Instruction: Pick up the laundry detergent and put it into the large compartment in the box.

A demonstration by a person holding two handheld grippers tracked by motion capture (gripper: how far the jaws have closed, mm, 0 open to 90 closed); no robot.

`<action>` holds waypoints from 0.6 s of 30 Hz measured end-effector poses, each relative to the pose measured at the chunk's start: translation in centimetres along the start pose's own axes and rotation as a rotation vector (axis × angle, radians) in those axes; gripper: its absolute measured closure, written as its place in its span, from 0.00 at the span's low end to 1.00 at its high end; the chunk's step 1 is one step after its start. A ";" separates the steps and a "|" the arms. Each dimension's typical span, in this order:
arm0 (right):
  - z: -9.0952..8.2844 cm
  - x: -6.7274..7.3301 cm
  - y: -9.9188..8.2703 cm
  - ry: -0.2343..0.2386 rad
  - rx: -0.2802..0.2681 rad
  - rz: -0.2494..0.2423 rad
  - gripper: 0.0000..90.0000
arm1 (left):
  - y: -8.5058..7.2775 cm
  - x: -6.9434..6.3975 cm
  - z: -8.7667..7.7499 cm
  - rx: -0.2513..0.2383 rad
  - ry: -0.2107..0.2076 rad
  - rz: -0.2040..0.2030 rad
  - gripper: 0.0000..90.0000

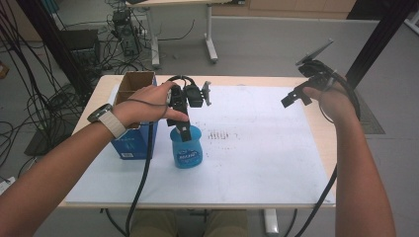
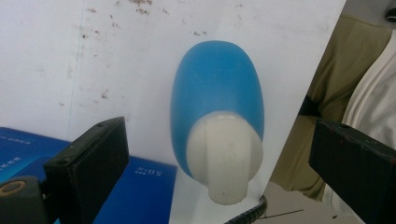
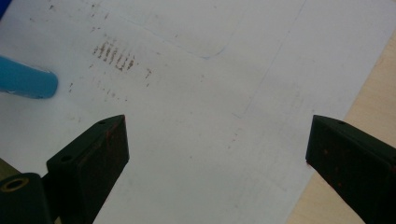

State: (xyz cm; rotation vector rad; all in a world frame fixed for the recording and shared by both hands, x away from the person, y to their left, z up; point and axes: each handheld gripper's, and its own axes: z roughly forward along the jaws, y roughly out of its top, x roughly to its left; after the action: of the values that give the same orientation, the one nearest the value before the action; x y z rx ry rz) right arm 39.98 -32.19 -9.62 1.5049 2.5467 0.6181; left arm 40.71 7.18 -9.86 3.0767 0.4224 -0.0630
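A blue plastic bottle (image 1: 187, 152) stands upright on the white sheet (image 1: 257, 148), left of the middle. My left gripper (image 1: 184, 129) hangs directly over its top and points down. In the left gripper view I look down on the bottle (image 2: 217, 88) and its white cap (image 2: 225, 154); my left gripper (image 2: 218, 140) is open, its jaws wide on either side of the cap without touching it. My right gripper (image 1: 296, 97) is held above the sheet's far right part. In its own view my right gripper (image 3: 217, 135) is open with nothing between the jaws, and the bottle (image 3: 25, 81) shows at the left edge.
An open cardboard box with blue sides (image 1: 133, 133) stands just left of the bottle, also seen as the box (image 2: 140, 186). The wooden table edge (image 3: 373, 93) borders the sheet on the right. Cables trail off the table's near edge.
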 end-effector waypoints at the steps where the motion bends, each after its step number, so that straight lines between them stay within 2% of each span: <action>1: 0.0 0.0 0.0 -0.001 -0.001 0.000 0.06 | 0.0 0.0 0.0 0.001 0.000 0.000 0.06; 18: -0.2 0.0 -0.2 -0.003 -0.003 0.005 0.06 | -0.1 -0.1 0.0 -0.004 0.004 -0.002 0.06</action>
State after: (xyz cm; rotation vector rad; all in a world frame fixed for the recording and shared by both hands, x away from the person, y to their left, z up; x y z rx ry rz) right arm 39.78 -32.31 -9.53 1.5101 2.5393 0.6196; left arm 40.56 7.21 -9.86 3.0735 0.4247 -0.0566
